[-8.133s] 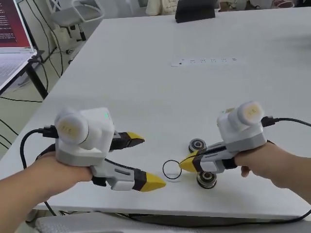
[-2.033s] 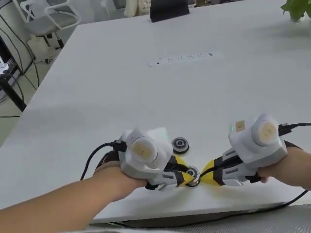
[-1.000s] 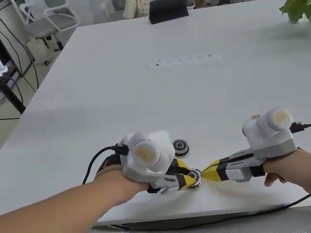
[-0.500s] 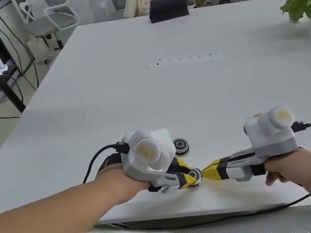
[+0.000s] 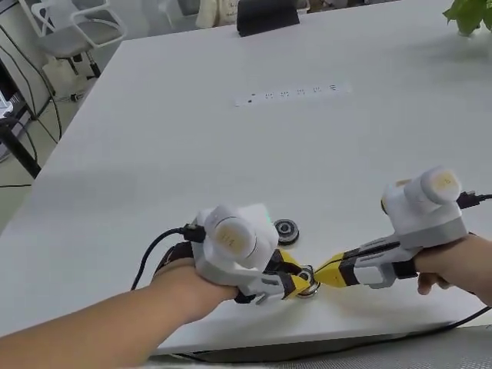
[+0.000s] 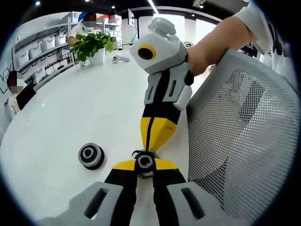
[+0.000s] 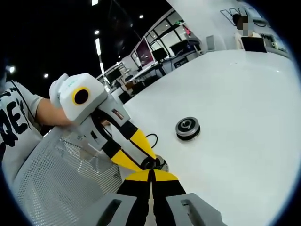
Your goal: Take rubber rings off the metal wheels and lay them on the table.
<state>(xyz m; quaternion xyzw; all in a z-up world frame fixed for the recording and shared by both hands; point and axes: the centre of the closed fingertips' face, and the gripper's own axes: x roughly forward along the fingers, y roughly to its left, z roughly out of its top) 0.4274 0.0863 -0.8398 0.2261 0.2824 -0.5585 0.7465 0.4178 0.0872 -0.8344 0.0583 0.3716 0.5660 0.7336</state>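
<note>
A small metal wheel point(image 5: 307, 279) sits at the table's near edge, and my left gripper point(image 5: 295, 283) is shut on it from the left. In the left gripper view the yellow fingertips point(image 6: 123, 165) clamp both sides of the wheel point(image 6: 144, 161). My right gripper point(image 5: 318, 272) comes in from the right with its jaws shut, its tip against the wheel's rim. I cannot see whether a rubber ring is pinched there. A second wheel point(image 5: 287, 227) with a dark ring lies flat a little farther back, and it also shows in the right gripper view point(image 7: 188, 127).
The table's front edge point(image 5: 323, 332) runs just under both grippers. A white power strip point(image 5: 292, 94) lies far back, with a black chair back point(image 5: 265, 14) and a green plant point(image 5: 469, 11) beyond. A grey mesh chair point(image 6: 244, 136) stands close behind the edge.
The right gripper has moved slightly left, bringing its shut tip back against the wheel. The left gripper and its wheel have stayed put.
</note>
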